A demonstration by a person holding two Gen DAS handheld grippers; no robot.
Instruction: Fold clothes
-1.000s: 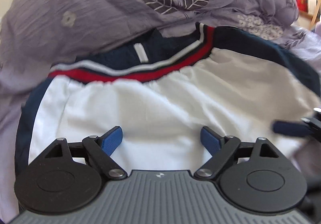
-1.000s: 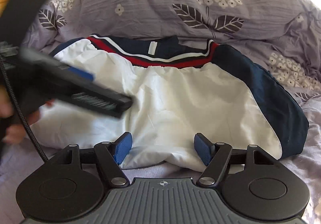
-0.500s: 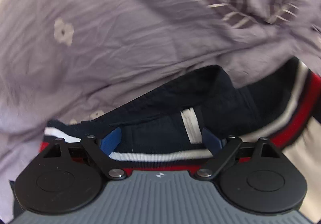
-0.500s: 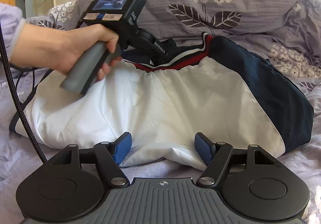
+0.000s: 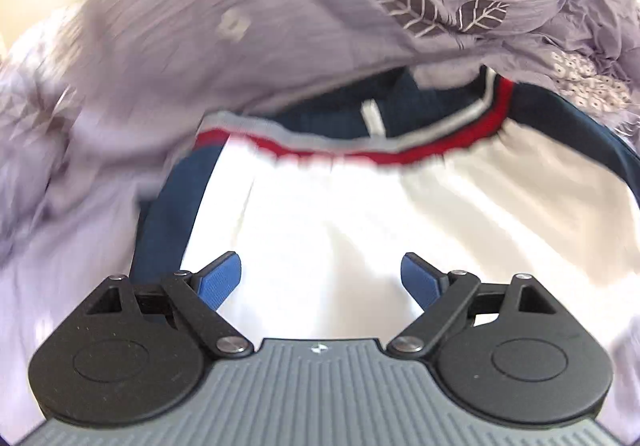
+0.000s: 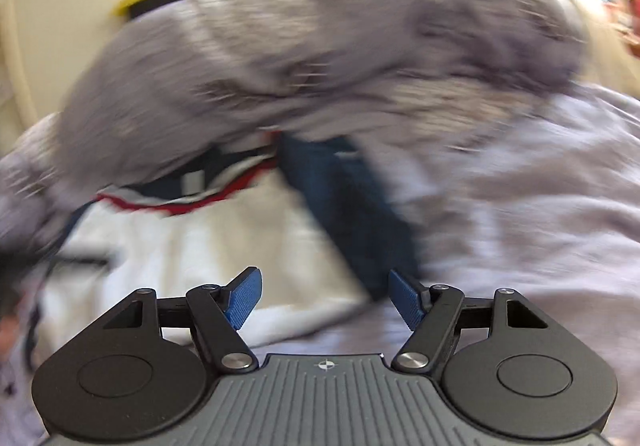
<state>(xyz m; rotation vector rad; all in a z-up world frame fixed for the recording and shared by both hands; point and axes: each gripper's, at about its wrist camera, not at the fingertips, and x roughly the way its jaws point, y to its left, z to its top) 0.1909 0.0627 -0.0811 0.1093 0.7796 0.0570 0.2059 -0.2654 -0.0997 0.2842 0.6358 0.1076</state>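
Left wrist view: our left gripper [image 5: 320, 276] stands wide with nothing between its pads, over the white front of the jacket [image 5: 340, 214]. Our right gripper [image 6: 325, 298] is likewise parted and empty at the jacket's navy-edged hem corner. The garment lies flat on a lilac quilt [image 5: 208, 46].

One white-and-navy garment [image 5: 360, 230], one lilac floral duvet [image 5: 248, 58], two handheld grippers: left gripper [image 5: 322, 278], right gripper [image 6: 325, 296].
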